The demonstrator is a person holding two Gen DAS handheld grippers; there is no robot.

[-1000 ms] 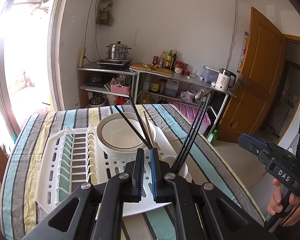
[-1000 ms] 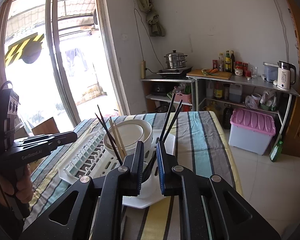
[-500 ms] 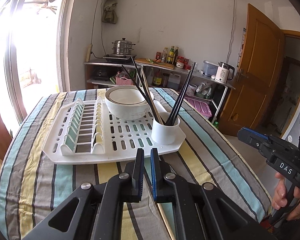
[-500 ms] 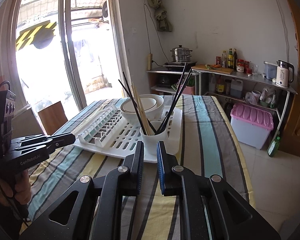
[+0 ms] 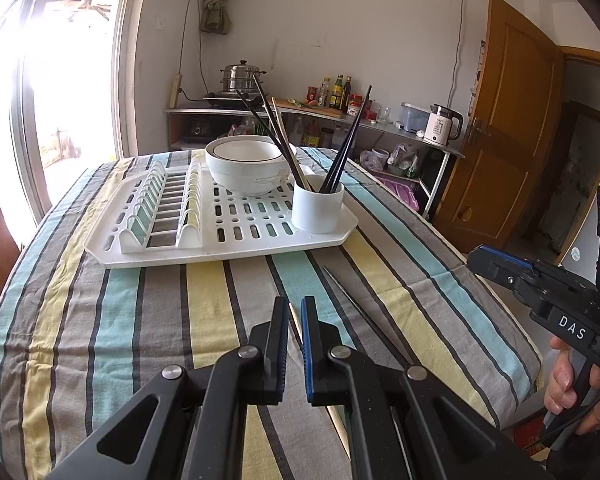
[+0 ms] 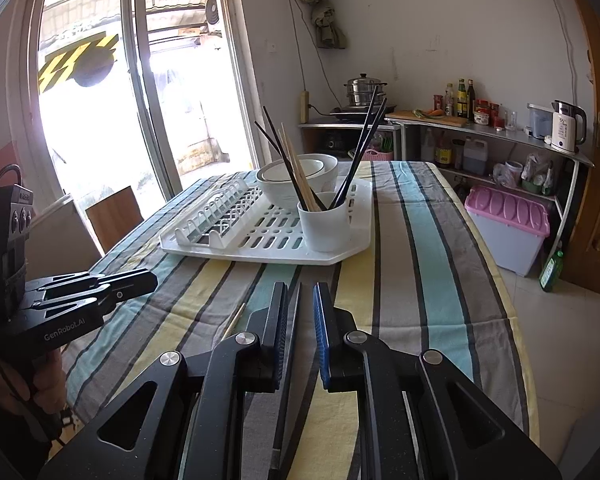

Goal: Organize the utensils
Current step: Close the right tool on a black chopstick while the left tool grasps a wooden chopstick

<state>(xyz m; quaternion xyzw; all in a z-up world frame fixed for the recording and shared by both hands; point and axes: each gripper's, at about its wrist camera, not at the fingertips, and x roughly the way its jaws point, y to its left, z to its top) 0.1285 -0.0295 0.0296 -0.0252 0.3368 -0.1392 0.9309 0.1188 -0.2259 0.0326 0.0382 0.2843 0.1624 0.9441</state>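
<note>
Where the sorted utensils stood: in a white cup (image 5: 318, 208) at the near right corner of a white dish rack (image 5: 240, 240). Two black chopsticks (image 5: 344, 148) leaned right. More black ones and a pale wooden chopstick (image 5: 284, 136) leaned left, across the front of the bowl.
Bowl: a white bowl (image 5: 244, 172) with a dark rim line sat on the rack just behind the cup. The right wrist view showed a second bowl nested in it.
Rack: it lay flat on the striped tablecloth (image 5: 120, 320), its plate slots on the left holding nothing.
Loose utensils: a black chopstick (image 5: 364, 312) lay on the cloth between the rack and the table's near edge, running from near the rack toward the camera. A loose wooden chopstick (image 5: 296, 320) lay beside it on its left, partly hidden under the left tool.
Left gripper (image 5: 295, 304): it hung low over the near part of the cloth, tilted downward, directly above the loose wooden chopstick. Its jaws were drawn all but together with nothing clamped between them.
Right gripper (image 6: 301, 290): it hovered near the table's near right side, also tilted downward. A narrow slit showed between its jaws, and nothing was pinched in it.
Hands: a hand (image 5: 564, 384) gripped the handle of the right tool, and fingers of the other hand (image 6: 44, 380) showed on the left tool's handle.
Contact: neither tool was touching the rack, cup or bowl, and whether either touched a loose chopstick could not be told.
</note>
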